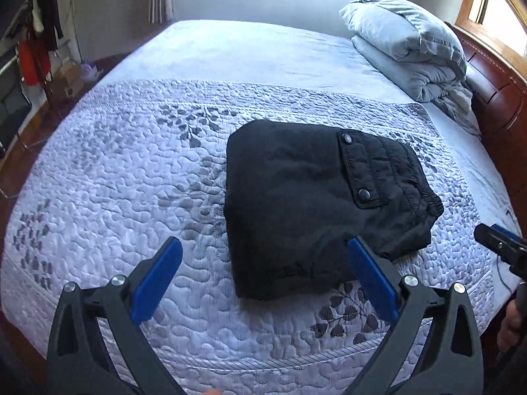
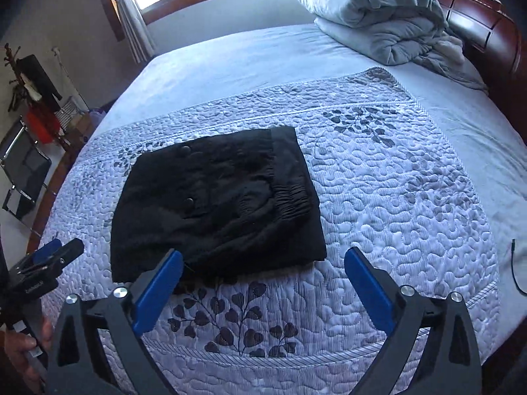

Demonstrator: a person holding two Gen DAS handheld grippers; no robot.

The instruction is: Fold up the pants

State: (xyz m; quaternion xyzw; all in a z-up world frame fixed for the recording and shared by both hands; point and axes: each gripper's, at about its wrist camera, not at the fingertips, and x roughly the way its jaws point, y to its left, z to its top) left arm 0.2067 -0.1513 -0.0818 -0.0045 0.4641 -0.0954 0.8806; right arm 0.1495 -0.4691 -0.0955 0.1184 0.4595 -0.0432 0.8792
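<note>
The pants (image 1: 316,204) lie as a compact black bundle on the bed's quilt (image 1: 131,197), apparently fully folded; the left gripper (image 1: 263,283) and right gripper (image 2: 263,288) hang above, jaws wide and empty; best to lift clear without snagging cloth.

The left gripper (image 1: 265,247) fills the lower part of its own view, its 2 blue-padded jaws spread wide with nothing gripped. The right gripper (image 2: 263,258) matches it, wide apart and empty. A hand (image 2: 23,345) shows at the lower left edge.
</note>
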